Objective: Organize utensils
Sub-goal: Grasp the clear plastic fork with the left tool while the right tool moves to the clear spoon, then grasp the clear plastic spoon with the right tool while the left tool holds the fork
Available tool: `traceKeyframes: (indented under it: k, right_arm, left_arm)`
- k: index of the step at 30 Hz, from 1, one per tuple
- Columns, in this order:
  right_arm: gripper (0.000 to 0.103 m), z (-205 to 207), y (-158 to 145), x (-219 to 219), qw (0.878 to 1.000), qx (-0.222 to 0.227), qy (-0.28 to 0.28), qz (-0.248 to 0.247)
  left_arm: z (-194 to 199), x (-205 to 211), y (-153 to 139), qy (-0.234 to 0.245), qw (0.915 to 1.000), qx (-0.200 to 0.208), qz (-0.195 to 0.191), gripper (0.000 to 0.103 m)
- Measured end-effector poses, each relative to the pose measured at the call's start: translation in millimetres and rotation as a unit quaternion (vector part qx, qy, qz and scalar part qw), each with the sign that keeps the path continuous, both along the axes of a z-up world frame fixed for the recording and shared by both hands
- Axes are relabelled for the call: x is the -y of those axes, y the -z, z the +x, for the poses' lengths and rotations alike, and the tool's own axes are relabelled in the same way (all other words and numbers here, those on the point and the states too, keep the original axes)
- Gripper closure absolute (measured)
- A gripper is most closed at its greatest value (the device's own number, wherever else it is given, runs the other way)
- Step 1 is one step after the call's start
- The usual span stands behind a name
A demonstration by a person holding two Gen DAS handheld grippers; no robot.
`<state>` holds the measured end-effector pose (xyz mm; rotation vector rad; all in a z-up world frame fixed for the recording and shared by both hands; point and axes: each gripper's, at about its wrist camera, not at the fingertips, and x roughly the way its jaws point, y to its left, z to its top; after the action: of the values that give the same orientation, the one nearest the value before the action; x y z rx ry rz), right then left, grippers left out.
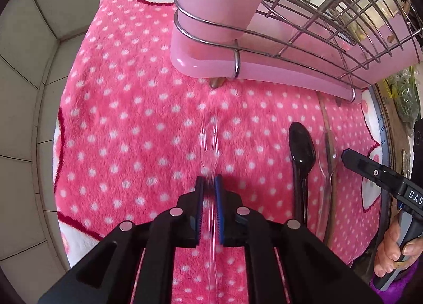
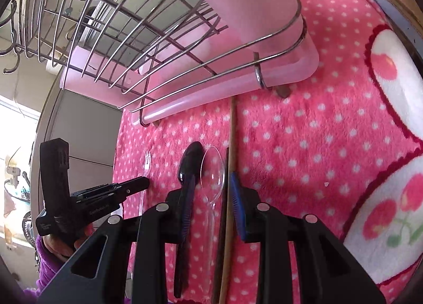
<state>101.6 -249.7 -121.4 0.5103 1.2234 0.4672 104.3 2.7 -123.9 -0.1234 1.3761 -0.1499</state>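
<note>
- The left claw (image 1: pixel 208 185) is nearly closed around the handle of a clear fork (image 1: pixel 209 142) that lies on the pink dotted blanket (image 1: pixel 127 124) covering the tabletop. Its blue pads (image 1: pixel 200 206) sit just beside the handle on both sides; whether they already pinch it I cannot tell. The plastic is thin and slick, so a weak or off-centre squeeze could let the fork twist or slide out on the lift.
- The fork's prongs point toward the pink tray (image 1: pixel 201 66) under the wire rack (image 1: pixel 317 26). Raised at a shallow angle, I judge the prongs could catch the tray rim or a rack wire (the fork is nearly invisible against the fabric, which makes aiming harder).
- The right claw (image 2: pixel 211 193) is open and holds nothing. In its own view, its fingers straddle a black spoon (image 2: pixel 189 171), a clear spoon (image 2: pixel 212 171), a dark stick (image 2: pixel 223 211) and a wooden stick (image 2: pixel 230 171), all lying side by side.
- Closing from here would likely gather several at once or push them together; the black spoon lies right against the left-hand pad (image 2: pixel 186 214) and may be shoved aside, not picked.
- The plush blanket gives under pressure, so fingertips pressed down could snag the pile and drag the cloth, shifting everything on it.
- The two claws work near each other, so a crossing reach toward the rack risks a bump.
</note>
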Motion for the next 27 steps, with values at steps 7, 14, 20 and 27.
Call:
traceKeyframes:
  k: [7,14,20,27]
  right_arm:
    - [0.075,12,7,-5,1.0,-0.004,-0.002,-0.016]
    - [0.075,20,14,-19,1.0,-0.002,-0.014,-0.014]
    - [0.075,18,8,-21,1.0,0.008,-0.013,-0.021]
    - [0.077,21,9,-34,0.999,0.002,-0.036,-0.01]
  left_arm:
    - [15,7,0,-0.001,1.0,-0.004,0.003,0.095]
    - [9,-7,-2,-0.007,0.9997,0.0,-0.022,0.095]
    - [8,-14,0,-0.005,0.9995,0.004,-0.031,0.095]
    - [3,-13,-2,-0.003,0.9994,0.01,-0.034,0.095]
